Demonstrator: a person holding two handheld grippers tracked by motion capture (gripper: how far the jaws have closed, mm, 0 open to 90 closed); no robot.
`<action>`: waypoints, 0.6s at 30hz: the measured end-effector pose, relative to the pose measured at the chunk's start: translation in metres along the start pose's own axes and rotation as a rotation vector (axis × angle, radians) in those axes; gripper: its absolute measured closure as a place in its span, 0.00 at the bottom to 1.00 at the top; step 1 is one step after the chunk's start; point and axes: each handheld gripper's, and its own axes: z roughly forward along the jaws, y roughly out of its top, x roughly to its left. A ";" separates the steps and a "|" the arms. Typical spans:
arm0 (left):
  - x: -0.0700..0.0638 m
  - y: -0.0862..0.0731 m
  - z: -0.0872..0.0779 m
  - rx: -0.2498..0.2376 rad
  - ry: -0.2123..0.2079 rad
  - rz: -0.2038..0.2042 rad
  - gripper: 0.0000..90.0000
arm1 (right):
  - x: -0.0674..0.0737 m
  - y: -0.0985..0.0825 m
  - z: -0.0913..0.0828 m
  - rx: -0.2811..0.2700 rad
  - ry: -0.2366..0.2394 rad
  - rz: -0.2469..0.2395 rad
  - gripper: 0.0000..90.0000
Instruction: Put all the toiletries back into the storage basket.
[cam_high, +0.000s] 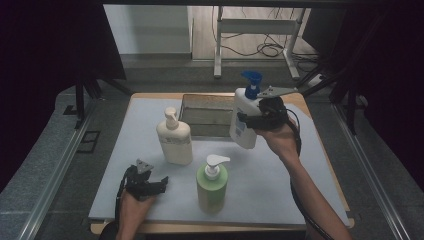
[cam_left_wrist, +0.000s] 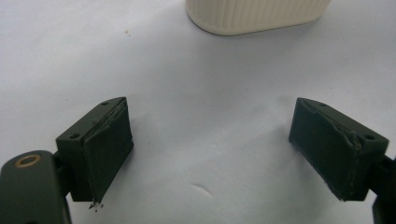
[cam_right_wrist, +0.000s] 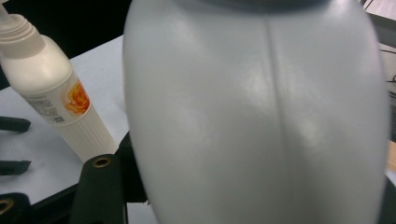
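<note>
Right claw (cam_high: 248, 120) clamps blue-pump bottle (cam_high: 244, 117) lifted off tabletop (cam_high: 280, 175) near metal tray (cam_high: 207, 116), not yet in; cream bottle (cam_high: 175, 137), green bottle (cam_high: 212, 182) still standing; left claw (cam_high: 159, 183) open, empty.

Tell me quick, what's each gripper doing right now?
Left gripper: open, nothing between its jaws, low over the table cover.
Right gripper: shut on the white pump bottle with the blue pump, lifted off the table.
</note>
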 end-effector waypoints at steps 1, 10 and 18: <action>0.000 0.000 0.000 0.000 0.000 0.000 0.14 | 0.000 0.001 0.001 0.000 -0.002 -0.002 0.42; 0.000 0.000 0.000 0.002 0.000 0.001 0.14 | 0.004 0.015 0.014 -0.005 -0.012 0.004 0.42; 0.000 0.000 0.000 0.001 0.000 0.000 0.14 | 0.008 0.025 0.024 -0.027 -0.012 -0.006 0.42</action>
